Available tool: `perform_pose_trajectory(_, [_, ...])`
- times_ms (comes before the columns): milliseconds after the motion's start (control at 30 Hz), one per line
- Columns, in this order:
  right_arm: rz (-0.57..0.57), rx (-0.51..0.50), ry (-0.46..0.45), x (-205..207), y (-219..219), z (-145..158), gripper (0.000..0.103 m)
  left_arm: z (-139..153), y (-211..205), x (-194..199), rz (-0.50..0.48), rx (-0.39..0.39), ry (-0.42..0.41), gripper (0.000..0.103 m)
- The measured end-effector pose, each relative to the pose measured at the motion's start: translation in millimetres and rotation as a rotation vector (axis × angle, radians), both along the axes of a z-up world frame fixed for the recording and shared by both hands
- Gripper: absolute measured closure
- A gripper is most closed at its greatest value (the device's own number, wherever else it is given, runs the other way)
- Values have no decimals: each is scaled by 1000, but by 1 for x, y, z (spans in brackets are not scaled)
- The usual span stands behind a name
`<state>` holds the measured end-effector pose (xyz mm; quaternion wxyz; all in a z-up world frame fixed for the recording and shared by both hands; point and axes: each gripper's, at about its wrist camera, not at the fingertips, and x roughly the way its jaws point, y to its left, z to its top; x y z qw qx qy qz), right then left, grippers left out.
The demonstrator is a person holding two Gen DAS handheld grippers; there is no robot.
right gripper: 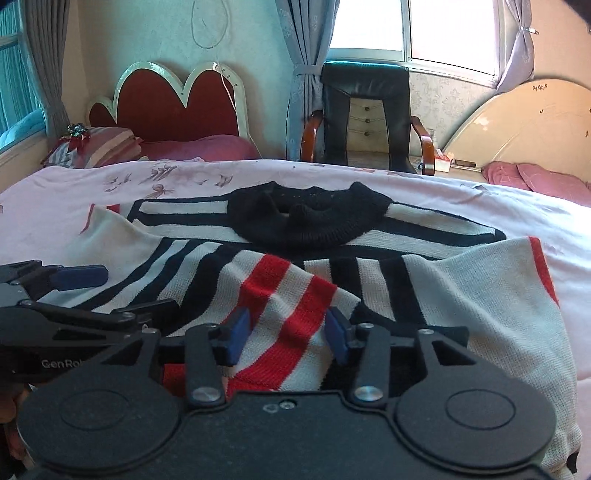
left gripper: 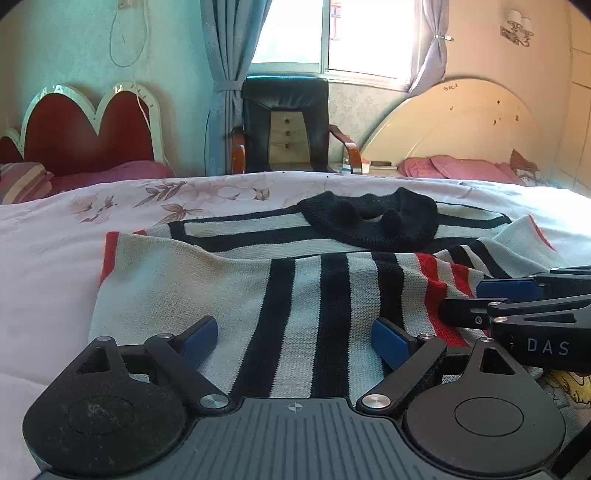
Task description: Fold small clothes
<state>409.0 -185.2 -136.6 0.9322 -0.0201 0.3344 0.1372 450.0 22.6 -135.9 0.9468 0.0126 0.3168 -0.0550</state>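
Observation:
A small knit sweater [left gripper: 310, 295], white with black and red stripes and a black collar [left gripper: 373, 221], lies partly folded on the bed. My left gripper [left gripper: 295, 336] hovers open over its striped lower half, the blue pads wide apart and nothing pinched. From the right wrist view this gripper [right gripper: 122, 291] enters at the left edge. My right gripper [right gripper: 288, 332] straddles a raised ridge of the sweater's red-and-white striped cloth [right gripper: 291, 306]; its pads stand beside the cloth without pressing it. The same gripper [left gripper: 480, 299] shows at the right of the left wrist view.
The bed [left gripper: 55, 295] has a pale pink floral sheet. Behind it stand a black armchair [left gripper: 284, 122], a red scalloped headboard [left gripper: 85, 125] with pillows, a cream headboard [left gripper: 454, 122] with pink pillows, and a curtained window [left gripper: 332, 33].

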Motion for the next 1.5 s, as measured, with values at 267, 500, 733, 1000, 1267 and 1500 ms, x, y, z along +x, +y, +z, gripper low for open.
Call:
perform_pose_trajectory(267, [-79, -11, 36, -18, -30, -1, 56, 1, 46, -35, 46, -8, 38, 13])
perform_pose_trajectory(500, [-90, -1, 12, -42, -33, 20, 52, 17, 48, -64, 26, 13, -17, 11])
perform_pose_trajectory(733, [-168, 34, 46, -142, -94, 41, 53, 21, 85, -171, 16, -56, 37, 11])
perform_pose_trajectory(1000, [-285, 116, 208, -253, -169, 30, 68, 8, 125, -269, 9, -291, 250, 52])
perform_pose_trajectory(1267, [-234, 304, 330, -294, -194, 0, 66, -19, 119, -309, 11, -610, 329, 52])
perform_pose_trajectory(1500, [-157, 485, 353, -301, -198, -14, 67, -37, 114, -304, 49, -720, 339, 94])
